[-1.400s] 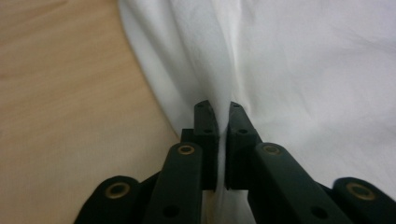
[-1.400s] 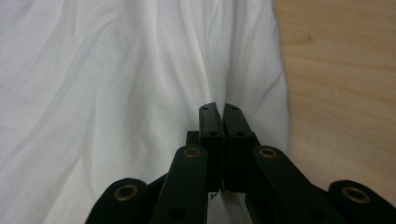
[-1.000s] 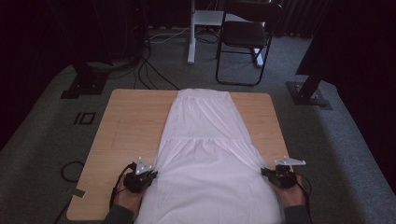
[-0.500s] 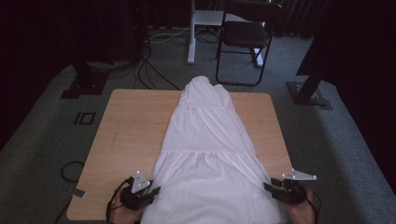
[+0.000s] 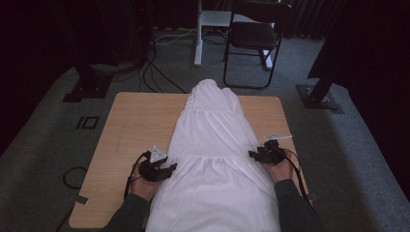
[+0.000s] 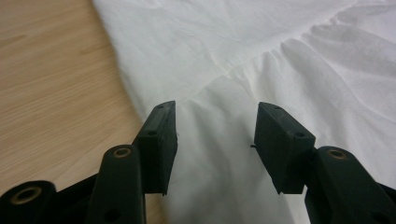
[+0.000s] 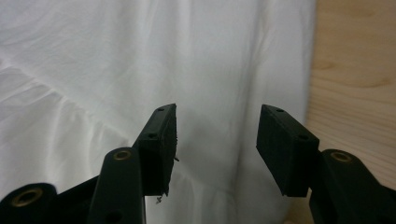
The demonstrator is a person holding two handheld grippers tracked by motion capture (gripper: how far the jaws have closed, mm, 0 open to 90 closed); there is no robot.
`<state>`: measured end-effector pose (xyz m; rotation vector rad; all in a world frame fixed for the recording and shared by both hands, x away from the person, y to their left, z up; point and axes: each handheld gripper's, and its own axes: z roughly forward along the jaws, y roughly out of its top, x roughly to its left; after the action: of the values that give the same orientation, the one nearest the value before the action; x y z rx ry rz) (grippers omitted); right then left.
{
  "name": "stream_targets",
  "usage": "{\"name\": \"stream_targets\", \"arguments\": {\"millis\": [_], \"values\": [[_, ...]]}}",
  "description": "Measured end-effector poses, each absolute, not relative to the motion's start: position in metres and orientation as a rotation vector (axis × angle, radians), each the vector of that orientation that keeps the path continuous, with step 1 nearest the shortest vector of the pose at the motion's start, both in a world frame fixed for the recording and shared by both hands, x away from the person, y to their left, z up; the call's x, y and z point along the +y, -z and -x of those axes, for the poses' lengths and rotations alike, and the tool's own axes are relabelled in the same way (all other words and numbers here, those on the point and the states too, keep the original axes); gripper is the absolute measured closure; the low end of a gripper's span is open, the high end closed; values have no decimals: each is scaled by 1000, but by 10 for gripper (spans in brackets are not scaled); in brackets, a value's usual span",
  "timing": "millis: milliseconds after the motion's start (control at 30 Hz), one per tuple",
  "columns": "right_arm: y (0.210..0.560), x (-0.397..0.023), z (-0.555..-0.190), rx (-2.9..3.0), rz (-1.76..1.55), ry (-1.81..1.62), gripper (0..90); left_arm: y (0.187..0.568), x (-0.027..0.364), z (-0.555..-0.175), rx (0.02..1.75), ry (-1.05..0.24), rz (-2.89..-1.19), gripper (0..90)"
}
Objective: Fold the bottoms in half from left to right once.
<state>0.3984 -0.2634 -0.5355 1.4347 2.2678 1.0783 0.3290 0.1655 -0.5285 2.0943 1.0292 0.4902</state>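
White cloth, a long tiered dress (image 5: pixel 215 159), lies flat on the wooden worktop (image 5: pixel 130 125), its long axis running from the person's edge straight away toward the far edge, the narrow end farthest off. The left gripper (image 5: pixel 167 170) sits at the dress's left border and the right gripper (image 5: pixel 255 154) at its right border, both near the gathered seam across the wider part and about equally close to the cloth. Both pairs of jaws have just been opening and now stand moderately apart; in the two gripper views the fabric lies below each gap, not pinched by either pad. Any next grasp would likely meet the side edges, which lie inward of each hand, toward the worktop's middle.
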Motion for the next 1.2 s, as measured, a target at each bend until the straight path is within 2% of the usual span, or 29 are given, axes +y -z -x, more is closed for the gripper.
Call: {"name": "stream_targets", "arguments": {"millis": [33,133,167,267,367,600,733,867,900,967,1033,1067,1200], "values": [[539,-262,-401,2280,-1445,-1075,528,531,163,-329,1027,-483,-2098,489],[540,-256,-401,2347,-1394,-1045,847,533,158,-328,1015,-483,-2112,484],[536,-254,-397,2335,-1349,-1011,886,533,157,-328,1015,-483,-2113,483],[505,-261,-377,2140,-1248,-1067,893,533,155,-328,1013,-481,-2112,483],[489,-275,-368,2027,-1261,-1102,892,534,154,-329,1027,-491,-2134,483],[546,-289,-389,2143,-1465,-953,888,523,153,-345,1048,-504,-2080,459],[554,-284,-390,2154,-1450,-912,887,521,144,-375,1108,-521,-2068,439],[555,-285,-390,2144,-1461,-922,885,535,138,-405,1184,-518,-2095,431],[556,-285,-389,2140,-1462,-930,885,540,139,-409,1186,-497,-2112,483],[556,-286,-389,2137,-1459,-938,884,547,138,-409,1180,-500,-2141,700],[557,-286,-388,2134,-1456,-941,884,548,139,-403,1145,-518,-2140,841],[557,-285,-387,2134,-1453,-939,884,549,139,-400,1139,-533,-2147,879],[557,-280,-373,2144,-1416,-923,885,549,145,-383,1120,-534,-2156,895]]}}
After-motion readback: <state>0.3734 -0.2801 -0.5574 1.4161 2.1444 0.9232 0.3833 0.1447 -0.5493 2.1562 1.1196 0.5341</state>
